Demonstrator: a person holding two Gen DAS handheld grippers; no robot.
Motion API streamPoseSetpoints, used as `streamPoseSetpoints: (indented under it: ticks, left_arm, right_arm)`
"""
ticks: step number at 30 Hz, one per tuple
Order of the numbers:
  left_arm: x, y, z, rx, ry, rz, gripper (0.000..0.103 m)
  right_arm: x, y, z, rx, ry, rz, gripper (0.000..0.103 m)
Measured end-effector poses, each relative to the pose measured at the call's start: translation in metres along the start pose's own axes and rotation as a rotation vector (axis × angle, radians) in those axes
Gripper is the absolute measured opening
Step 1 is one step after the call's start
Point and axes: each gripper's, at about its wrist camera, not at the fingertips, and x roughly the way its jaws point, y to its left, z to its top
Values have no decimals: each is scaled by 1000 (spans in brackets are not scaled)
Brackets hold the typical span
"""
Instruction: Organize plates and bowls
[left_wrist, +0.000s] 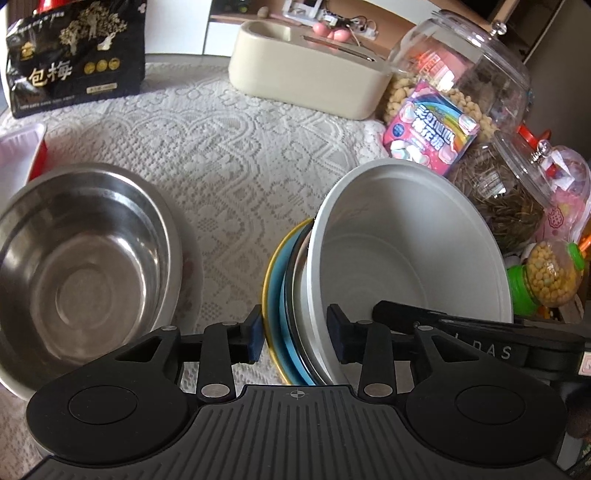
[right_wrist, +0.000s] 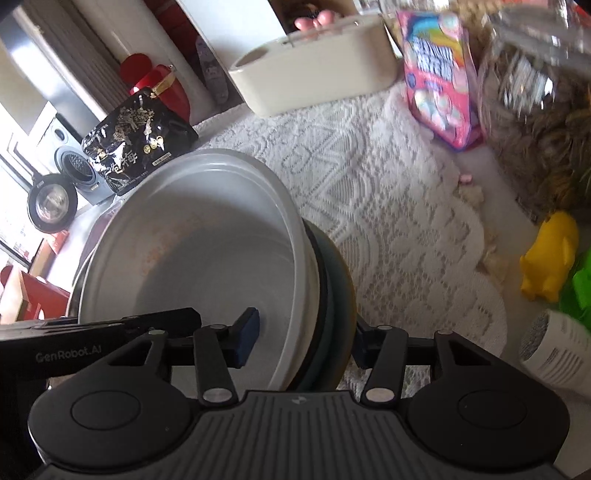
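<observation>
A nested stack of tableware, a white bowl (left_wrist: 406, 258) sitting in a steel bowl (left_wrist: 295, 295) on a blue plate with a yellow rim (left_wrist: 275, 291), hangs tilted above the lace tablecloth (left_wrist: 240, 147), gripped from two sides at once. The left gripper (left_wrist: 295, 334) spans the stack's near edge, one blue pad outside the plate and the other inside the white bowl, jaws clamped on the whole bundle; the right gripper (right_wrist: 306, 341) takes the same stack from the other side, its left pad (right_wrist: 247, 332) inside the bowl and its right one behind the plate's back, jaws likewise closed on it. Sharing the load between both tools appears meant to keep the loose pieces pressed together and stop them sliding apart while tilted. To the left, a larger steel basin (left_wrist: 85, 266) rests on a floral plate (left_wrist: 192, 280), a likely destination for the stack. Farther off stand a black snack bag (left_wrist: 74, 62) at far left, a cream container (left_wrist: 306, 74) at the far centre, and a pink marshmallow packet (left_wrist: 432, 129) leaning on glass jars (left_wrist: 480, 74) to the right. A yellow toy pig (right_wrist: 550, 254) lies at the right edge. The crowded right side leaves the open cloth in the middle as the clearer working ground.
</observation>
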Motion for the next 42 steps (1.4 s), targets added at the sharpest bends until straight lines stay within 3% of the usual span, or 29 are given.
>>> streamPoseSetpoints:
  ticks: [9, 24, 29, 42]
  left_arm:
    - [-4, -12, 4, 33, -10, -3, 45]
    - [-4, -11, 3, 41, -14, -1, 45]
    - [-4, -12, 4, 45, -15, 4, 45]
    - [9, 5, 15, -15, 18, -38, 52]
  right_arm:
    - [2, -21, 3, 126, 34, 61, 52]
    - [0, -19, 3, 106, 24, 49, 53]
    - [-12, -11, 5, 30, -63, -36, 53]
    - [5, -15, 16, 46, -25, 43, 53]
